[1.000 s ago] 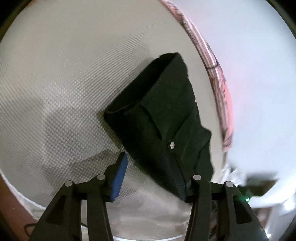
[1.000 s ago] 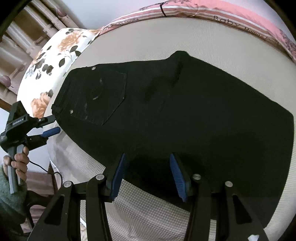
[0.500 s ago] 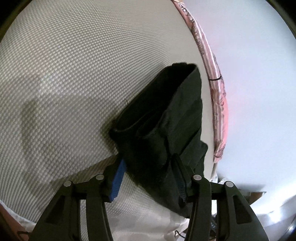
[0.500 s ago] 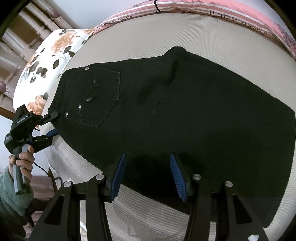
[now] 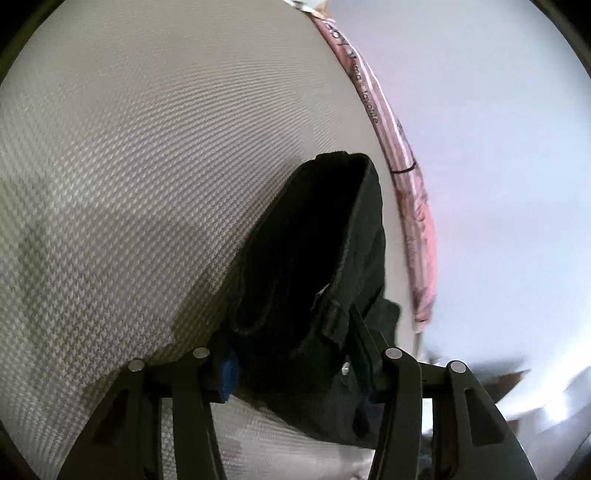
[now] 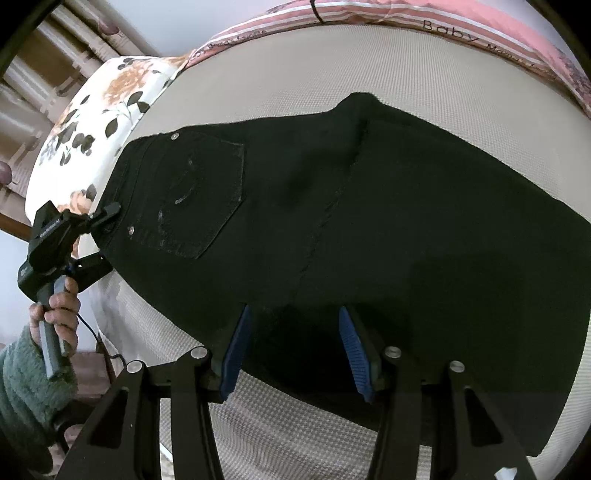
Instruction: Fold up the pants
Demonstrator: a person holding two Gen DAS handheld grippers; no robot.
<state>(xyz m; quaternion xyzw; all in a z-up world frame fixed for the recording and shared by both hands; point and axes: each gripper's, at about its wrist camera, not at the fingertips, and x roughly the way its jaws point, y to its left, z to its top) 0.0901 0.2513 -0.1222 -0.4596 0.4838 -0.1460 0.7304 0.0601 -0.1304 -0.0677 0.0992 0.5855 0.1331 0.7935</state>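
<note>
Black pants (image 6: 369, 221) lie spread on the grey woven mattress (image 6: 406, 66), back pocket up, waistband at the left. My right gripper (image 6: 295, 350) is open, its blue pads straddling the pants' near edge. In the right wrist view my left gripper (image 6: 101, 236) sits at the waistband corner, one finger above the cloth and one below. In the left wrist view the waistband of the pants (image 5: 314, 295) fills the gap between the fingers of the left gripper (image 5: 291, 365), which still stand wide apart.
A floral pillow (image 6: 92, 110) lies at the mattress's far left. A pink striped blanket (image 6: 480, 26) runs along the far edge by the wall; it also shows in the left wrist view (image 5: 406, 177). The bed's near left edge drops off beside the hand.
My left gripper has pushed forward onto the waistband, which now lies deep between its fingers. The right gripper has hardly moved.
</note>
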